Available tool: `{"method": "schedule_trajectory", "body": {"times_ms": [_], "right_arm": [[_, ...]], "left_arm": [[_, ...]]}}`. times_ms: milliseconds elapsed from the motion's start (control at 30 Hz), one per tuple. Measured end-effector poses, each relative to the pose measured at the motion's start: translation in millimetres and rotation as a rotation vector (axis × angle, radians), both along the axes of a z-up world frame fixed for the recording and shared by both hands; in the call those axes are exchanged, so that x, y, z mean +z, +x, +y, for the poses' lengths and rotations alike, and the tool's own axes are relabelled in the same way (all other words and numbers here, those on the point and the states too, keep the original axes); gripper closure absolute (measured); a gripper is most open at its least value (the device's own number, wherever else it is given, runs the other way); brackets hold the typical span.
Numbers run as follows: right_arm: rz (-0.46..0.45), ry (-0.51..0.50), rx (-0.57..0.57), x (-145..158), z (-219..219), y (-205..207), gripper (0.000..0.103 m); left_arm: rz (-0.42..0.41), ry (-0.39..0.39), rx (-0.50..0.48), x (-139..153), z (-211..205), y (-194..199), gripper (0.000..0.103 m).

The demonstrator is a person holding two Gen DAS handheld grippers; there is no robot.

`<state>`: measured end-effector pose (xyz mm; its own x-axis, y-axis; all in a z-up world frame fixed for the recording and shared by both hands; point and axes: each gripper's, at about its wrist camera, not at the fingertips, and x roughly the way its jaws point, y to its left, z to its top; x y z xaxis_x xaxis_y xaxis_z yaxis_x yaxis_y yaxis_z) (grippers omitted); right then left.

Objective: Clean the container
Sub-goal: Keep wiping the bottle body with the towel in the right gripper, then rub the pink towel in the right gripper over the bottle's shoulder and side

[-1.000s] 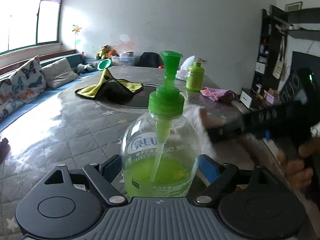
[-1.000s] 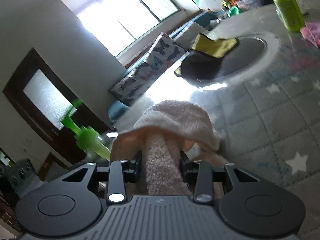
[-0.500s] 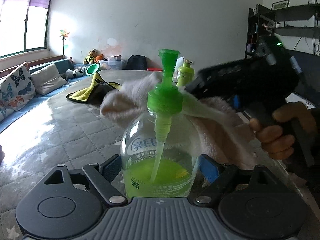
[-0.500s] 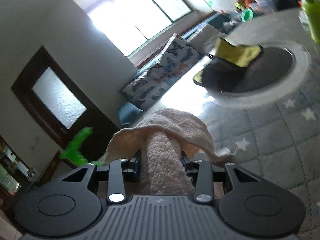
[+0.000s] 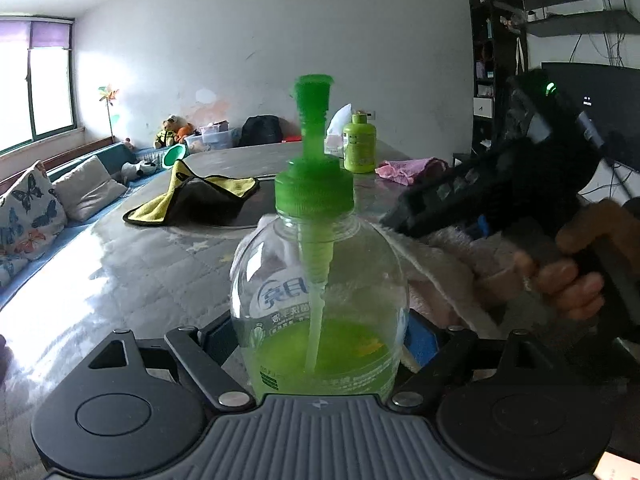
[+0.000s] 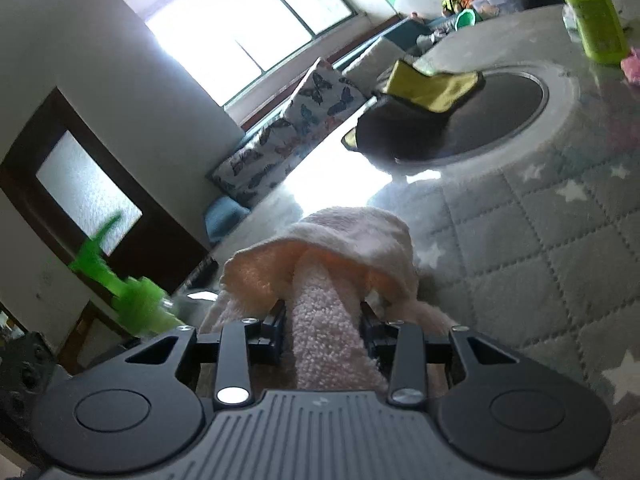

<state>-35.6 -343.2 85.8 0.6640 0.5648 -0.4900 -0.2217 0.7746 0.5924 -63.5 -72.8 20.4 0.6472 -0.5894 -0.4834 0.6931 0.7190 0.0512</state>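
A clear pump bottle (image 5: pixel 320 280) with a green cap and green liquid at the bottom stands upright in my left gripper (image 5: pixel 320 338), which is shut on its body. My right gripper (image 6: pixel 323 322) is shut on a pale pink towel (image 6: pixel 344 240). In the left wrist view that towel (image 5: pixel 440 276) lies against the bottle's far right side, just below the shoulder, with the right gripper's black body (image 5: pixel 500 188) and a person's hand (image 5: pixel 568 272) behind it. The bottle's green pump (image 6: pixel 120 280) shows at the lower left of the right wrist view.
A quilted grey cloth (image 5: pixel 120 264) covers the table. A yellow and black cloth (image 5: pixel 192 196) lies on a dark round inset (image 6: pixel 480 116). Farther back stand a green bottle (image 5: pixel 359 142) and a pink cloth (image 5: pixel 408 168). A sofa with cushions (image 5: pixel 32 208) runs along the left.
The right gripper with the towel has dropped from the bottle's cap and neck to its right shoulder and side. The bottle stays held in the left gripper.
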Motion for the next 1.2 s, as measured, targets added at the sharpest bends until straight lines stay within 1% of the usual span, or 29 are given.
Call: {"method": "schedule_trajectory", "body": {"times_ms": [167,233,300,367,500,600,667,767,833,867,1000,1033,1133,1200], "right_arm": [[-0.060,0.085,0.021,23,-4,-1,0.067],[-0.090,0.075,0.043,34,3,2,0.067],[-0.100,0.072,0.059,37,9,6,0.067],[-0.094,0.063,0.054,33,13,11,0.066],[-0.030,0.098,0.014,13,6,22,0.066],[0.007,0.072,-0.007,2,3,27,0.066],[0.031,0.026,-0.007,-7,5,29,0.066],[0.041,-0.023,-0.010,-17,9,28,0.065],[0.038,-0.015,-0.014,-18,9,26,0.064],[0.038,-0.014,-0.015,-18,9,24,0.064],[0.036,-0.022,-0.024,-15,9,16,0.064],[0.034,-0.023,-0.027,-14,9,13,0.064],[0.030,0.008,-0.030,-9,5,1,0.065],[0.012,0.036,-0.031,-3,2,-4,0.066]], "left_arm": [[0.012,-0.015,0.002,-1,4,16,0.016],[0.020,-0.023,-0.006,-2,5,20,0.016],[0.042,-0.023,-0.004,-6,5,23,0.015],[0.059,-0.005,0.003,-11,2,27,0.015],[0.088,-0.002,0.000,-13,1,31,0.015],[0.123,0.017,-0.002,-16,-1,35,0.015],[0.141,0.045,0.001,-19,-5,37,0.015],[0.137,0.078,0.003,-22,-9,36,0.014],[0.141,0.076,0.006,-23,-8,37,0.013],[0.142,0.081,0.013,-24,-8,37,0.009],[0.148,0.092,0.039,-26,-8,38,0.003],[0.148,0.097,0.047,-26,-8,39,0.000],[0.151,0.098,0.052,-26,-9,42,0.000],[0.151,0.100,0.053,-25,-9,43,0.000]]}}
